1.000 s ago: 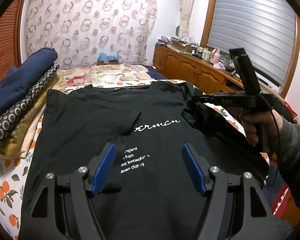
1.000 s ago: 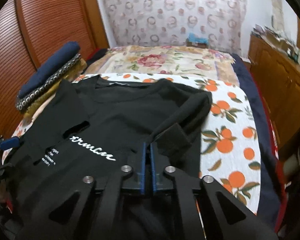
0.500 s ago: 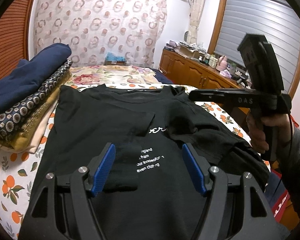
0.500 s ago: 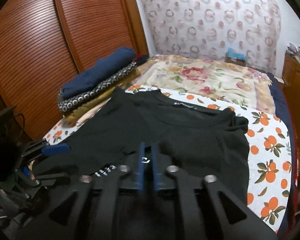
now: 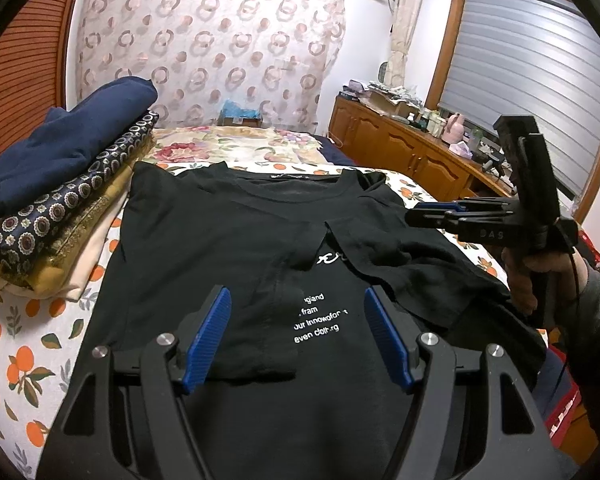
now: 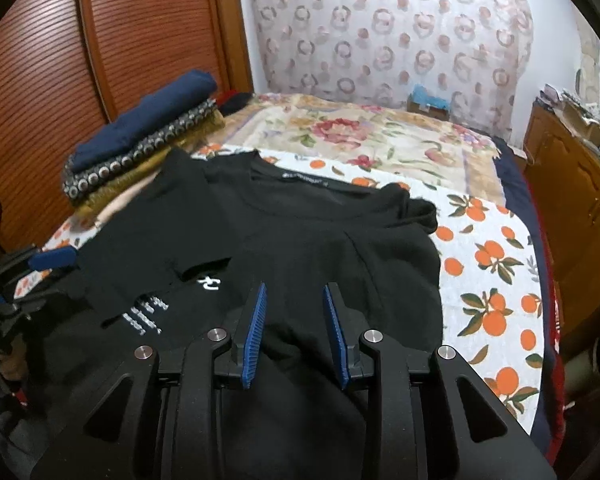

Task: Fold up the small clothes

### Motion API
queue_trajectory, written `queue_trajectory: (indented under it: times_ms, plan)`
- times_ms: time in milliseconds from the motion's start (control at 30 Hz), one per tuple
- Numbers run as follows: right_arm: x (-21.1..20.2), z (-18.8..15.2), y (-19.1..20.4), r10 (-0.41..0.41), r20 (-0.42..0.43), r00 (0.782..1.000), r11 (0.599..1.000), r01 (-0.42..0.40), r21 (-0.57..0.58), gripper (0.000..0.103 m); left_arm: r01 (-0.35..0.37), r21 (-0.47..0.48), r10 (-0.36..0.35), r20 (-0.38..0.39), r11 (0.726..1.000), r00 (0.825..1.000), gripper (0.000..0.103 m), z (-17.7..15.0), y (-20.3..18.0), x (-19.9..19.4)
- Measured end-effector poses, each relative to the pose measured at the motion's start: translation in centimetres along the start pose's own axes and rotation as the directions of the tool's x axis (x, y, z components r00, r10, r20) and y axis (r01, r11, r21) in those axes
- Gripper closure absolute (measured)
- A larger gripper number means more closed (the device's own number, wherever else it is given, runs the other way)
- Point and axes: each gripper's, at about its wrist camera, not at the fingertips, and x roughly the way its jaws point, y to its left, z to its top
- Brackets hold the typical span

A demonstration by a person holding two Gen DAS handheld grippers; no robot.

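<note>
Right tool (image 6: 294,330) opening, sleeve (image 6: 384,256) released.

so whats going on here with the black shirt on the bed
A person is folding a black t-shirt spread on the bed, with a handheld gripper in each hand. Both sleeves are already folded in over the chest. The right gripper is opening, with no cloth pinched between its pads. The left gripper hovers open over the printed text, holding nothing. A stack of folded clothes sits beside the shirt.
</note>
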Motion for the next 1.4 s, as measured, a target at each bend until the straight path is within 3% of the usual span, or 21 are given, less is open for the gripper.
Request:
queue_trajectory:
  times_ms: [100,167,233,433,567,733,833,867,900,1167,1400]
  plan:
    - [0.8,0.3,0.0,-0.024,-0.001,1.000,1.000,0.024,-0.019,0.074,-0.007,0.009,0.007,-0.003,1.000,1.000,0.033,0.4,0.5,0.1]
    - [1.5,0.6,-0.9,-0.043,-0.009,0.999,0.999,0.043,-0.014,0.067,-0.035,0.030,0.035,-0.005,0.999,0.999,0.033,1.1,1.1,0.3]
    - [2.3,0.9,-2.3,-0.080,-0.017,0.997,0.997,0.080,-0.007,0.062,-0.061,0.044,0.061,-0.009,0.997,0.998,0.033,1.7,1.9,0.6]
    - [4.7,2.0,-7.8,-0.151,-0.052,0.987,0.987,0.154,0.055,0.062,-0.077,0.052,0.079,-0.041,0.996,0.996,0.033,4.2,5.2,1.9]
    - [6.1,2.8,-10.6,-0.140,-0.085,0.986,0.983,0.149,0.104,0.062,-0.080,0.046,0.083,-0.062,0.996,0.995,0.033,5.6,7.1,2.9]
    - [7.9,4.1,-11.8,-0.062,-0.094,0.994,0.993,0.071,0.094,0.062,-0.128,0.058,0.133,-0.087,0.990,0.987,0.033,7.2,8.6,4.5]
    - [8.2,5.0,-11.5,-0.036,-0.048,0.998,0.998,0.038,0.056,0.099,-0.150,0.056,0.155,-0.102,0.987,0.983,0.033,8.0,9.4,5.4]
    - [7.8,5.3,-11.4,-0.099,-0.004,0.995,0.994,0.099,0.036,0.100,-0.155,0.058,0.160,-0.108,0.986,0.981,0.033,8.2,9.6,5.7]
    - [7.8,5.7,-11.6,-0.111,0.004,0.994,0.993,0.111,0.049,0.100,-0.160,0.062,0.166,-0.117,0.985,0.979,0.033,8.5,9.7,6.2]
    - [9.2,6.2,-13.3,-0.102,-0.020,0.995,0.992,0.103,0.075,0.100,-0.229,0.128,0.249,-0.178,0.965,0.952,0.036,10.3,9.9,10.0]
    - [10.3,6.1,-13.3,-0.089,-0.065,0.994,0.993,0.093,0.073,0.098,-0.265,0.155,0.298,-0.262,0.952,0.918,0.054,11.4,11.2,13.0]
